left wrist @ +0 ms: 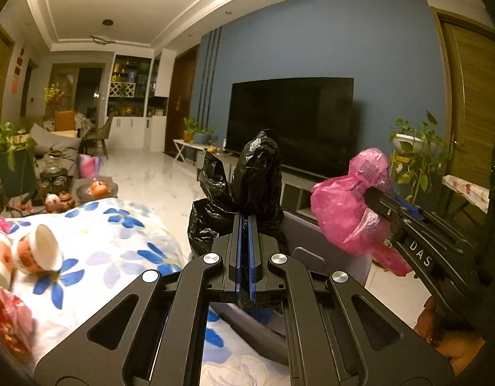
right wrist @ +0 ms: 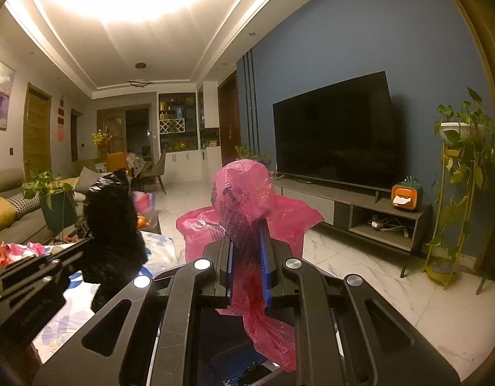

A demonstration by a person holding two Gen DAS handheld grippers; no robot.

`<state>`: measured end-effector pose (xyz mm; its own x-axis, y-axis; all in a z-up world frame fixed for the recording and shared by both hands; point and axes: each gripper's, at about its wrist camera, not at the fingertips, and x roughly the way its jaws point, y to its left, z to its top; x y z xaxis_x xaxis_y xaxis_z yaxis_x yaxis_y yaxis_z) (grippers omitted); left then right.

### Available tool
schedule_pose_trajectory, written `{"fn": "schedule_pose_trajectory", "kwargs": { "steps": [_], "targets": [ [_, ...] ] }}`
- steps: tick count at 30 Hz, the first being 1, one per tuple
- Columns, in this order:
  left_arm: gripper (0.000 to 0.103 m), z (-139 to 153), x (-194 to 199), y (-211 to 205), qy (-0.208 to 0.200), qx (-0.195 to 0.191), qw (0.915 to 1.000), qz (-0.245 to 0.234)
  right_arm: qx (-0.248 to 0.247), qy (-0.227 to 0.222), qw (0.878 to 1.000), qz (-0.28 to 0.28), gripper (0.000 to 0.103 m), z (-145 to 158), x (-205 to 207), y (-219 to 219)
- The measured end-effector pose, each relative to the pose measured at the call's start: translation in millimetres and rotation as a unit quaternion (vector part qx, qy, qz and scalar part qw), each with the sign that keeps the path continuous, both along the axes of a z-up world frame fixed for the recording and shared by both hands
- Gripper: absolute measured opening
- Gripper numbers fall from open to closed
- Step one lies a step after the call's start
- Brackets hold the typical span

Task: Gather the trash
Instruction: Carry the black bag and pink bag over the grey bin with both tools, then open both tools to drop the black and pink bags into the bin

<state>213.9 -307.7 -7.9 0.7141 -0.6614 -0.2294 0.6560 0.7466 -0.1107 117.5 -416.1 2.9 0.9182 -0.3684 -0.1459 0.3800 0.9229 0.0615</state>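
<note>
My left gripper [left wrist: 245,222] is shut on a black plastic bag [left wrist: 244,180], whose crumpled top stands above the fingertips. The same black plastic bag [right wrist: 111,215] shows at the left of the right wrist view. My right gripper [right wrist: 247,231] is shut on a pink plastic bag [right wrist: 244,199]; its film bulges above the fingers and hangs down between them. In the left wrist view, the right gripper [left wrist: 373,197] comes in from the right with the pink plastic bag [left wrist: 347,206] bunched at its tip. Both bags are held up side by side, apart from each other.
A table with a blue-flowered cloth [left wrist: 112,241] lies at left, with tipped paper cups [left wrist: 38,254] and red wrappers [left wrist: 8,325] on it. A grey bin [left wrist: 315,251] stands under the bags. TV [right wrist: 334,132] on a low cabinet [right wrist: 369,215], plant stand [right wrist: 456,173], marble floor [right wrist: 392,289].
</note>
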Motion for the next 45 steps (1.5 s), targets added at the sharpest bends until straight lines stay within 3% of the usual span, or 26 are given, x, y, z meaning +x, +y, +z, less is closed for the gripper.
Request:
{"fn": "schedule_pose_trajectory", "kwargs": {
  "steps": [23, 25, 28, 30, 32, 35, 39, 41, 45],
  "targets": [
    [0.003, -24.6, 27.5, -41.2, 0.033, 0.008, 0.9986, -0.040, 0.008, 0.009, 1.000, -0.007, 0.016, -0.3, 16.1, -9.3],
    [0.003, -26.5, 30.4, -42.5, 0.040, 0.007, 0.9983, -0.042, 0.010, 0.006, 1.000, -0.006, 0.024, -0.5, 17.0, -9.8],
    [0.004, -29.1, 33.6, -42.7, 0.050, 0.003, 0.9974, -0.051, 0.010, 0.007, 1.000, -0.008, 0.025, -1.5, 18.8, -12.4],
    [0.012, -31.0, 34.2, -43.3, 0.053, 0.007, 0.9974, -0.049, 0.013, 0.009, 1.000, -0.008, 0.031, -2.4, 20.1, -11.4],
    [0.035, -32.3, 34.5, -41.4, 0.058, 0.005, 0.9969, -0.053, 0.014, 0.008, 1.000, -0.010, 0.036, -2.3, 19.8, -13.0],
    [0.060, -32.4, 31.9, -33.9, 0.053, -0.007, 0.9979, -0.038, 0.013, 0.004, 1.000, -0.014, 0.046, -1.8, 18.8, -12.7],
    [0.069, -31.1, 31.6, -19.1, 0.059, -0.015, 0.9980, -0.014, 0.013, 0.000, 1.000, -0.019, 0.048, 0.0, 13.9, -13.2],
    [0.079, -28.5, 28.4, -7.1, 0.054, -0.022, 0.9983, 0.004, 0.014, -0.004, 1.000, -0.021, 0.053, 0.1, 9.0, -11.4],
    [0.090, -21.7, 15.3, 18.1, 0.037, -0.031, 0.9978, 0.046, 0.020, -0.009, 0.999, -0.025, 0.063, -1.2, -1.4, -7.2]
  ]
}}
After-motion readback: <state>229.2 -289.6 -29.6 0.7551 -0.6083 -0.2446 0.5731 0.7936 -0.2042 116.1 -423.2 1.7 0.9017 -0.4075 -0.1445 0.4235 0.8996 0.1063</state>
